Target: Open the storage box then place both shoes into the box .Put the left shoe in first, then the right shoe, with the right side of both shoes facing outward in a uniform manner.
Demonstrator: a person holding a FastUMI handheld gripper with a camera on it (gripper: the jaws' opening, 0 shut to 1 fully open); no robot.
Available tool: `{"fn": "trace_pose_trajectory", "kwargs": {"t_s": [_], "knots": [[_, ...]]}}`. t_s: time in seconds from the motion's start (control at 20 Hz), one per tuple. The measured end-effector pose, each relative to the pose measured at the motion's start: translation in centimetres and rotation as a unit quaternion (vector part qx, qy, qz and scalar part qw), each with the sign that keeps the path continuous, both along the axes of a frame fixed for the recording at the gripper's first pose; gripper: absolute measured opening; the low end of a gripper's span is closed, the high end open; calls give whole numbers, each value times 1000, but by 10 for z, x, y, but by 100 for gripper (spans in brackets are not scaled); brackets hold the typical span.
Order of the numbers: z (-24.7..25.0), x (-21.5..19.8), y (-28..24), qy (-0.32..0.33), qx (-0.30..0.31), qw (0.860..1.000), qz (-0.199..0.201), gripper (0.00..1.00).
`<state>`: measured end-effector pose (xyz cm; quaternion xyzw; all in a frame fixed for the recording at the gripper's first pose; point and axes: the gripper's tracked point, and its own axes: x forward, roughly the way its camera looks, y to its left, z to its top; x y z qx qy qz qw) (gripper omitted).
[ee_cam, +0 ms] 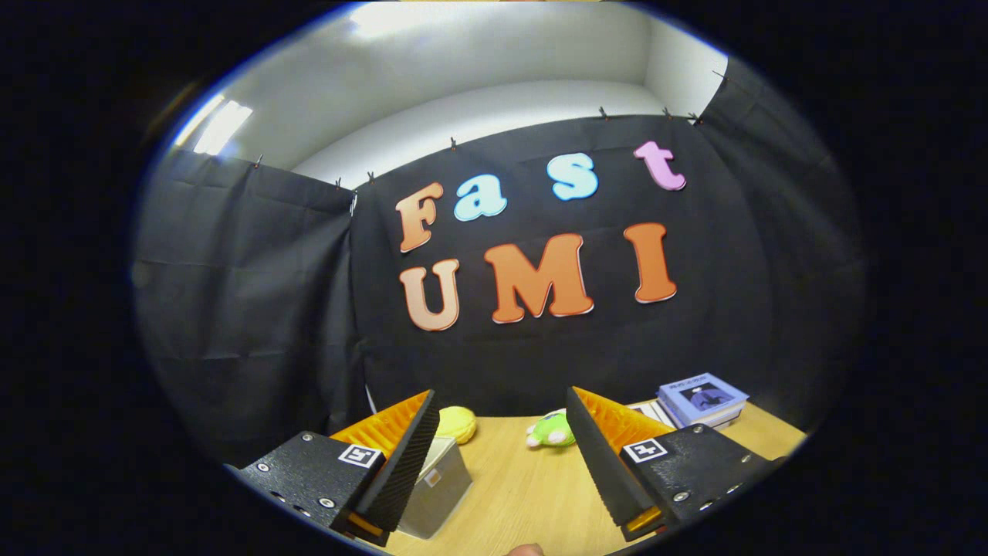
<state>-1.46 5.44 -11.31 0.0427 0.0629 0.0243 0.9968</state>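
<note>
Zero shoes ahead so far; gripper (502, 455) fingers are spread wide, holding nothing, above the table (525, 486). Risk: bumping that grey box (441, 486) beside its left finger.

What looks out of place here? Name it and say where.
Nothing stands out. The gripper is open over bare table; a grey box sits by one finger, a yellow toy and green toy lie beyond, books stacked neatly.
</note>
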Motion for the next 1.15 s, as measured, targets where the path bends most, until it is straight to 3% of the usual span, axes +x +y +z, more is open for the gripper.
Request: {"fn": "trace_pose_trajectory", "kwargs": {"t_s": [0.5, 0.8, 1.15], "knots": [[55, -44, -57, -111, -89, 989, -51, 98], [51, -49, -61, -100, -111, 987, -57, 98], [39, -42, -64, -76, -87, 991, -62, 98]]}}
